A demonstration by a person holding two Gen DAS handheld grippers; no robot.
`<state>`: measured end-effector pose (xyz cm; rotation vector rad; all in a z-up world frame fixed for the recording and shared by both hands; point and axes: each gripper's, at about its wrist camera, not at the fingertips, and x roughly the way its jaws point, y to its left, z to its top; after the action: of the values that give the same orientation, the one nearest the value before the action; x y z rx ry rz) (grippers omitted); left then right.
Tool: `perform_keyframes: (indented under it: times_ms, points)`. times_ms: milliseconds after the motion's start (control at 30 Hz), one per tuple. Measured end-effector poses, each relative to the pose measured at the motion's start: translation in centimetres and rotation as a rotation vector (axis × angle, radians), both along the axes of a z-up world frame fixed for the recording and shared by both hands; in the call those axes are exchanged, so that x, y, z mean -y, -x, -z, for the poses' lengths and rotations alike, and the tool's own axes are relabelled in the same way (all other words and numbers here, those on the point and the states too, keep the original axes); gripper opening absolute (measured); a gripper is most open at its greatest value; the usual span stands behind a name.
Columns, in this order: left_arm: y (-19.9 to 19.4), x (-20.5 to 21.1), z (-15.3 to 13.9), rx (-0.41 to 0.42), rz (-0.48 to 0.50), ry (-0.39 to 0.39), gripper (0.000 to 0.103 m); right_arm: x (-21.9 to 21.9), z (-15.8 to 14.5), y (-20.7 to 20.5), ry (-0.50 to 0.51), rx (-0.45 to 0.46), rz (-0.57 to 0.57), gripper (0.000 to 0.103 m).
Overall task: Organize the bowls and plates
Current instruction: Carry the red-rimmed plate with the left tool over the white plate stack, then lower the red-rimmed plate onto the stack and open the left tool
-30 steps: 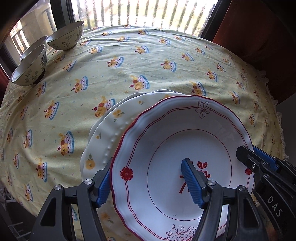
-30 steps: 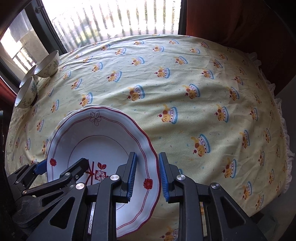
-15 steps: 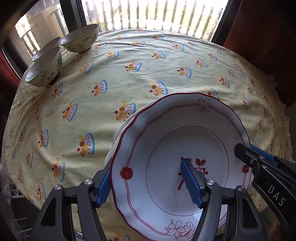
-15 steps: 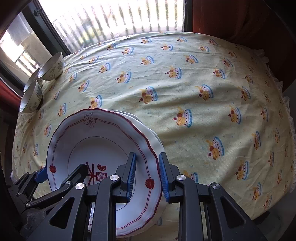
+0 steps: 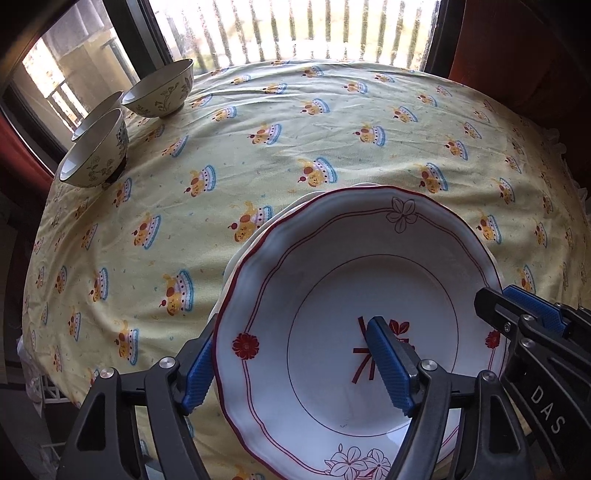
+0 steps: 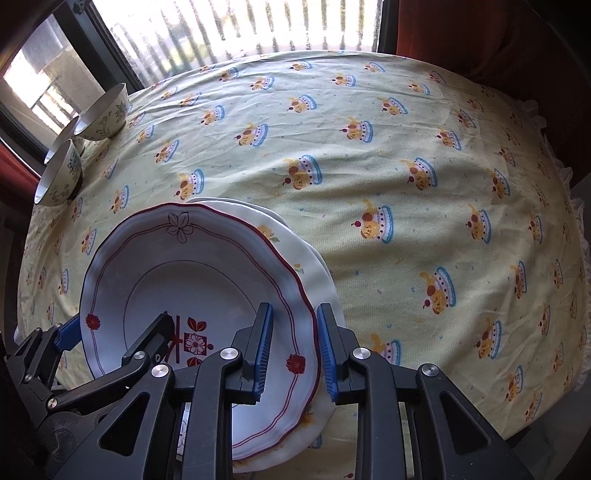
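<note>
The red-rimmed plate (image 6: 192,280) is set onto the white plate (image 6: 314,273) on the tabletop (image 6: 406,155) for stacking, its right rim clamped in the right tool (image 6: 293,349), while the left tool (image 5: 291,360), jaws just widened, straddles its left rim unpressed.

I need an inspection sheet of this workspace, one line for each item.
Surface: table under a yellow tablecloth with a cake print.
Job's things: red-rimmed plate on top of a white plate; three bowls at the far left edge.
Clutter: nothing seen.
Grippers: left gripper open astride the red-rimmed plate's left rim, jaws just widened; right gripper astride its right rim, whether the pads press it cannot be told.
Cables: nothing seen.
Surroundings: window with bars behind the table; red curtain at right.
</note>
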<state>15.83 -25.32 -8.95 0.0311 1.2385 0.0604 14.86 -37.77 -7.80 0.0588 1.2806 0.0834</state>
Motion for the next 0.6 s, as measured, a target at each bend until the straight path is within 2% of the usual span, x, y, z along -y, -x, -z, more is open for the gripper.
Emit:
perform_keyframes:
  times_ms: [167, 300, 367, 433, 600]
  points:
    - [-0.1, -0.1, 0.0, -0.002, -0.023, 0.024, 0.088, -0.1, 0.0, 0.0, 0.007, 0.012, -0.024, 0.028]
    - [-0.2, -0.8, -0.3, -0.008, -0.048, 0.061, 0.090, -0.2, -0.3, -0.2, -0.013, 0.032, -0.039, 0.029]
    - [-0.2, -0.8, -0.7, 0.003, -0.041, 0.058, 0.092, -0.5, -0.7, -0.3, -0.022, 0.046, -0.050, 0.040]
    - [-0.1, -0.9, -1.3, 0.018, -0.035, 0.058, 0.095, -0.8, -1.0, -0.3, -0.038, 0.065, -0.054, 0.064]
    - [-0.1, -1.9, -2.1, 0.039, -0.030, 0.082, 0.099, -2.2, -1.8, -0.4, -0.040, 0.086, -0.068, 0.067]
